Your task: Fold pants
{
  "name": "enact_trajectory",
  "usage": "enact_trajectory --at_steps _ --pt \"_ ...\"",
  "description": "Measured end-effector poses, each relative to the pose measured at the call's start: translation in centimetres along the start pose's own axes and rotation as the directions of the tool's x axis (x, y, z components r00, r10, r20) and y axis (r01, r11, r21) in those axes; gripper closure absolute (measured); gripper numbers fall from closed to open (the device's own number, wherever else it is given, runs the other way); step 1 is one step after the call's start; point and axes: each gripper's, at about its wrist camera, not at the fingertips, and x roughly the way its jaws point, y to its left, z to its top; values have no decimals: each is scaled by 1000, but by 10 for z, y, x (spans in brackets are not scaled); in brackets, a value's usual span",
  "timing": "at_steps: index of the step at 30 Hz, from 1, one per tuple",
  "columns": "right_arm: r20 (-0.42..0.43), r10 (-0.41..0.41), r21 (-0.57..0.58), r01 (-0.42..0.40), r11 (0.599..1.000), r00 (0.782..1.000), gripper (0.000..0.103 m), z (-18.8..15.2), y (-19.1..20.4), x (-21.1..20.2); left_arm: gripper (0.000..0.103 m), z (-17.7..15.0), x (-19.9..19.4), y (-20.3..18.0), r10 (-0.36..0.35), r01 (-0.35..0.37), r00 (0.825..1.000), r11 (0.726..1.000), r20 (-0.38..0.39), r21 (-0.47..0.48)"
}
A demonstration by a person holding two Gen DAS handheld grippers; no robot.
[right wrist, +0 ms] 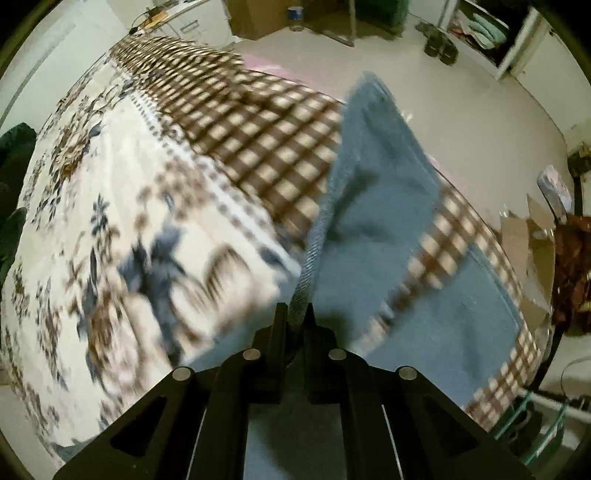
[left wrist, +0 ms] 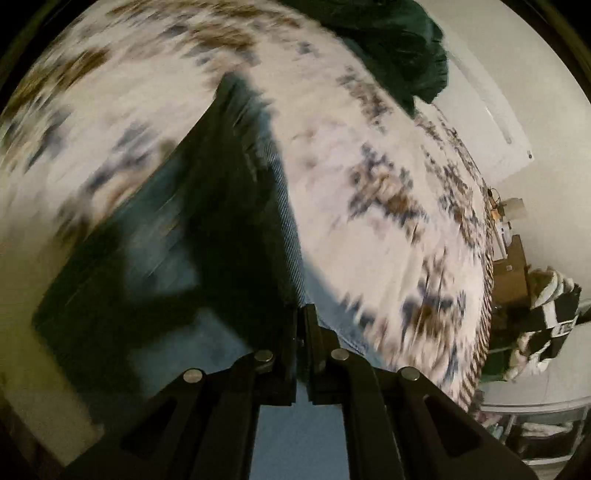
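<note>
A: Closest to the lens, black fingers of the left gripper [left wrist: 303, 325] pinched together on a seam edge of the blue denim pants [left wrist: 236, 206], cloth running away from the tips, one side deep in shadow

B: And on the other side?

A: Same picture: right gripper [right wrist: 295, 314] clamped on a stitched denim edge, pants [right wrist: 373, 206] lifted off the bed and hanging in a tall fold, lower part draped over the mattress corner

B: Advice for the fold?

A: Judging from both grips, best to keep the two pinched edges level and taut, carry them across together, lay denim flat on the floral bedspread [right wrist: 110, 229] before letting go. Uneven height likely to leave a skewed crease. Heavy blur in both views, so exact alignment of the legs impossible to tell

B: Around the pants?

A: Brown checked border [right wrist: 236, 125] along the bed edge, dark green garment [left wrist: 399, 48] heaped at the far end

B: Any containers?

A: Cardboard boxes [right wrist: 258, 18] on the floor past the bed, contents hidden. Open shelving [right wrist: 480, 26] in the corner, folded pale cloth inside, details too small to make out
</note>
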Motion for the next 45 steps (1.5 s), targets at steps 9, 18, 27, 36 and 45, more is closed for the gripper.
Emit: enact_trajectory --at_steps 9,18,27,36,45 --pt "-113 24 35 -20 999 993 97 -59 -93 46 100 -85 13 96 71 -79 993 993 -89 -90" --pt "-112 254 134 -239 962 961 40 -66 -150 62 33 -82 -8 123 28 -19 999 981 44 -191" --pt "-22 310 302 -289 908 950 74 -57 -181 85 95 -52 25 141 114 -94 989 975 90 -203" --pt "2 245 223 -239 945 970 99 -64 -196 52 99 -60 -32 142 78 -59 983 992 167 -116" --pt "-74 211 183 -195 964 975 99 -88 -222 68 94 -74 -5 169 140 -130 987 985 83 -111"
